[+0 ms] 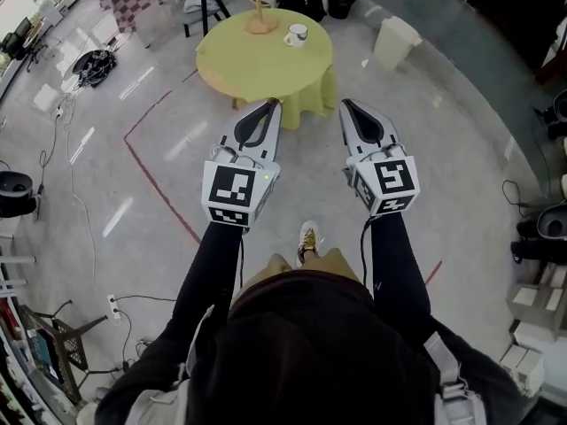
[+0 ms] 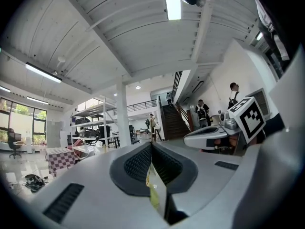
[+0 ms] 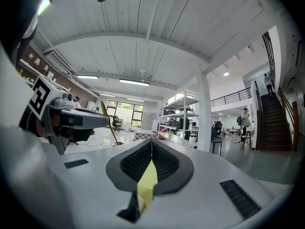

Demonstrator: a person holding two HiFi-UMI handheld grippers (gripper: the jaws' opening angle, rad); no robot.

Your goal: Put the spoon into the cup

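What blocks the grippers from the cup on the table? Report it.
Nothing visible does. Only floor lies between the left gripper, the right gripper and the table; the cup stands toward its far side.

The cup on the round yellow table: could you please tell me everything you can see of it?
The cup is small and white, seemingly ceramic, standing upright with its dark mouth upward. It sits toward the far right of the yellow-green table, right of a wooden pole's base and apart from it. Only the table touches it; its handle and contents are too small to tell.
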